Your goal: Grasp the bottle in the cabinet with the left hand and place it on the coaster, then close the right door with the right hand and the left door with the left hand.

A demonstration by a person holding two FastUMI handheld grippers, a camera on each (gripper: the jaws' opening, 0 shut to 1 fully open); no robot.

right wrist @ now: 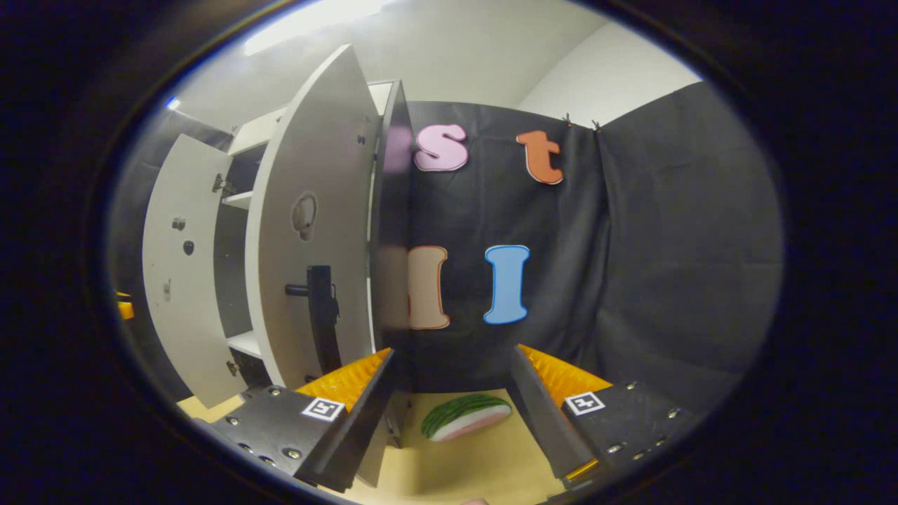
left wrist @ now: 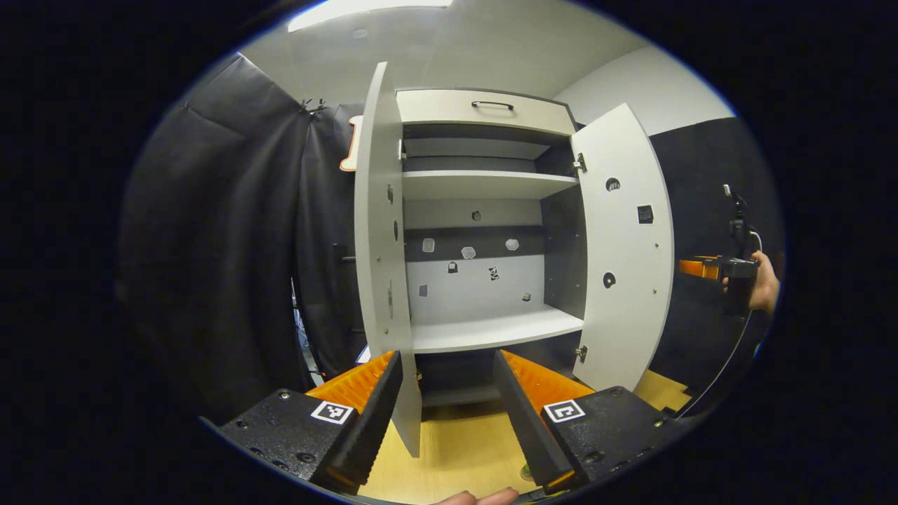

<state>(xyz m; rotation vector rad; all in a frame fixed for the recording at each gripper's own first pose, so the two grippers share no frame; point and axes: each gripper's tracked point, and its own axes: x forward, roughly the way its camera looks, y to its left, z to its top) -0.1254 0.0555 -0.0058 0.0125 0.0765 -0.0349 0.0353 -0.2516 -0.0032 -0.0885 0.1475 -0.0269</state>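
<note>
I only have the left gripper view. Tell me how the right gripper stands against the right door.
Observer: The right gripper is open and empty, off to the side of the right door, looking at its outer face.
Operator: Give me the handle.
Observer: A black handle stands upright, low on that outer face, just above the gripper's near finger.
Operator: Report anything on the table there.
Observer: A watermelon slice lies on the table, ahead between the two fingers.
</note>
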